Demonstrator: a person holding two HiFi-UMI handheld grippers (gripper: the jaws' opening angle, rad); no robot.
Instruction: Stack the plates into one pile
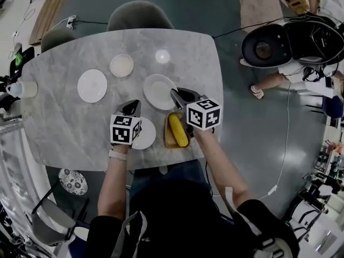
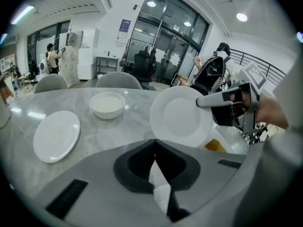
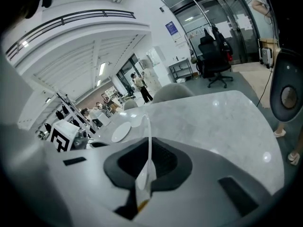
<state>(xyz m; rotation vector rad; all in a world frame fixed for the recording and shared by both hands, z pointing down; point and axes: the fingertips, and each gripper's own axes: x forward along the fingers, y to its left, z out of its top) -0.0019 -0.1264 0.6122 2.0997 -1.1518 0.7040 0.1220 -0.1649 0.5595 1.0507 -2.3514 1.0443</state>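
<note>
My right gripper point(image 3: 147, 148) is pinched tight on the rim of a white dinner plate point(image 1: 156, 89), which is tilted up over the marble table point(image 1: 64, 128). Looks like glazed ceramic: stiff, slick, chippable. A rim pinch lets it swing, so bite deep. Left gripper point(image 2: 154, 143) has its jaw tips together, seemingly holding nothing — the white patch behind the tips is unclear. A second plate point(image 1: 146, 136) sits half hidden under its cube, and a third plate point(image 1: 92, 85) is well apart, far left. Whether the held plate's low edge has cleared the table — can't tell.

Grey marbled bench point(image 1: 64, 122) noted. A white bowl point(image 1: 122, 65) stands toward its far edge. A yellow corn cob point(image 1: 178, 129) lies on a small wooden tray point(image 1: 167, 140) at the near edge. A pale mug point(image 1: 22, 88) stands at the left edge. Two grey chairs point(image 1: 140, 15) are drawn up at the far side.
</note>
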